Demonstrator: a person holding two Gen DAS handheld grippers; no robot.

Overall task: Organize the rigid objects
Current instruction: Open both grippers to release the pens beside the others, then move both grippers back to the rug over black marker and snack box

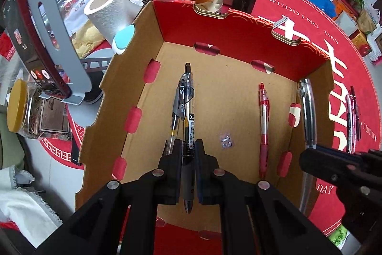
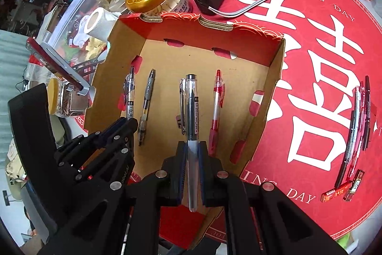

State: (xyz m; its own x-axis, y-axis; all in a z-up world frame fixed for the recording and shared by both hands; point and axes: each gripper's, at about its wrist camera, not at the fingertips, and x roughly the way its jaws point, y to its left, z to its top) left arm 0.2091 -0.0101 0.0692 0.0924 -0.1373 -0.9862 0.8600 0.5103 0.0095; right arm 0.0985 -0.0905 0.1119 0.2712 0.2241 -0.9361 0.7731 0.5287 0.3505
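Pens lay in the box [image 2: 262, 97] on the table [image 2: 310, 111]. The left tool [image 1: 188, 147] pinched a black pen [image 1: 188, 111] over it. The right tool [image 2: 192, 149] pinched a clear pen [image 2: 191, 106].

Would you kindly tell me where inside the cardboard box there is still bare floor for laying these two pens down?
Inside the brown cardboard box, the widest bare strip lies between the grey-grip pen and the red translucent pen, under the right claw. The back of the floor, before the red wall, is also free. It is crowded around the left claw.
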